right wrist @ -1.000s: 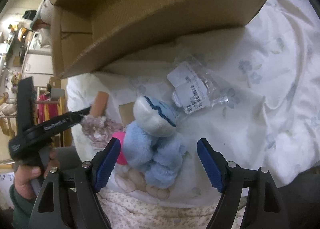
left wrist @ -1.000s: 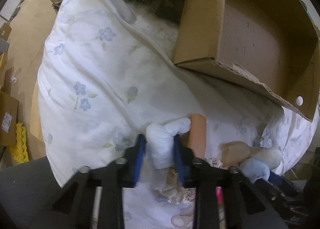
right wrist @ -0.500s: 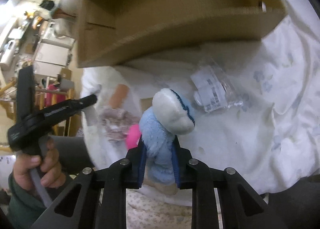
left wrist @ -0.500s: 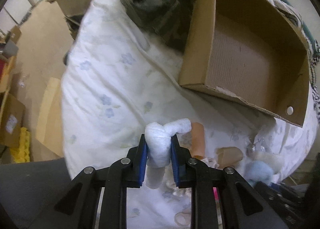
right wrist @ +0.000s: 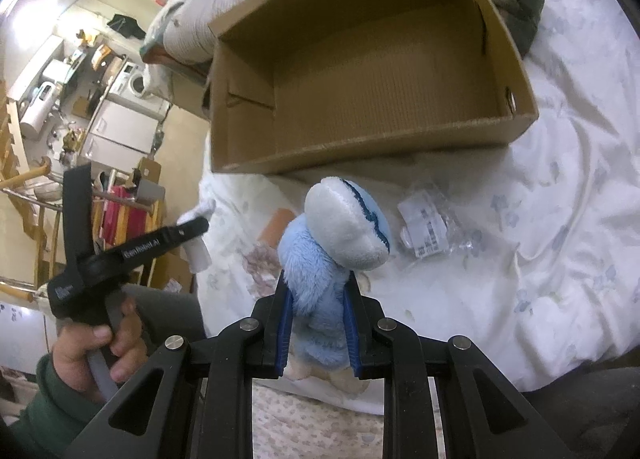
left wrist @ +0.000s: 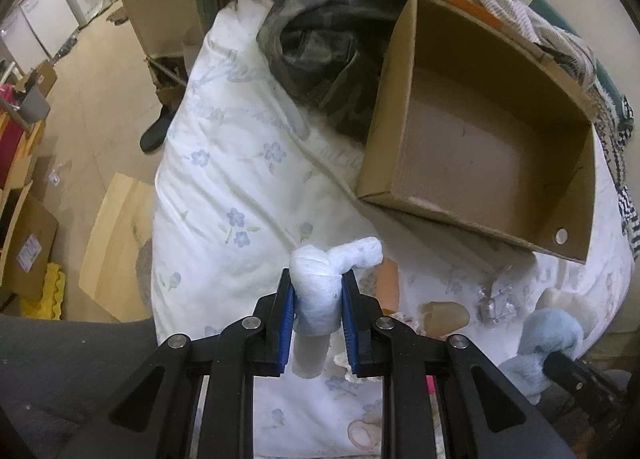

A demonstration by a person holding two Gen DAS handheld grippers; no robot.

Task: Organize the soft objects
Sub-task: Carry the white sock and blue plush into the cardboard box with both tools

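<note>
A bed under a white floral duvet (right wrist: 560,219) carries an open cardboard box (right wrist: 372,147), a crumpled dark garment (left wrist: 320,47) beside it — and a clear plastic packet (right wrist: 432,227) just below the box.

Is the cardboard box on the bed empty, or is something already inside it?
Empty. Both wrist views show the cardboard box open on top, with only bare brown floor and walls inside.

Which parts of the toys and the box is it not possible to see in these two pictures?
- Blue plush: lower body hidden by the right gripper in the right wrist view; its face is turned away.
- White soft roll: sides covered by the left gripper pads, left wrist view.
- Cardboard box: outer far side hidden by its own walls.
- Plastic bag: label too small to read.
</note>
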